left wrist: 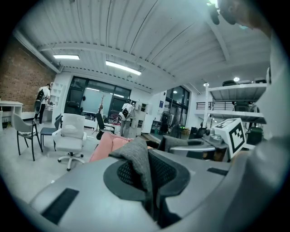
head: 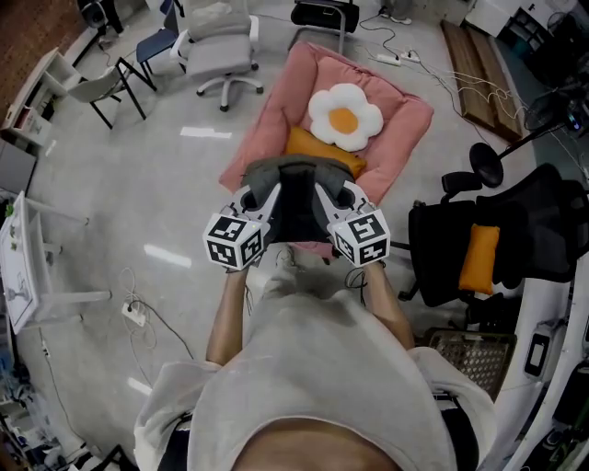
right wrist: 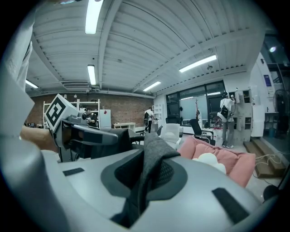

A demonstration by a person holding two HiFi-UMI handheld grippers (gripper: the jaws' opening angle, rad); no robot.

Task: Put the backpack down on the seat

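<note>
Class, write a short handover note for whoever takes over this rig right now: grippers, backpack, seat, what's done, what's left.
Left hand-held gripper: shut on grey fabric of the backpack.
Right hand-held gripper: shut on the backpack too.
Backpack: held up between both at the near end of the pink seat.
Done: backpack gripped and brought to the seat.
Left: lower it onto the seat, open both.

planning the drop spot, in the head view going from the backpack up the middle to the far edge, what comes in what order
backpack → orange cushion → white flower-shaped cushion → far end of the pink seat → black chair
</note>
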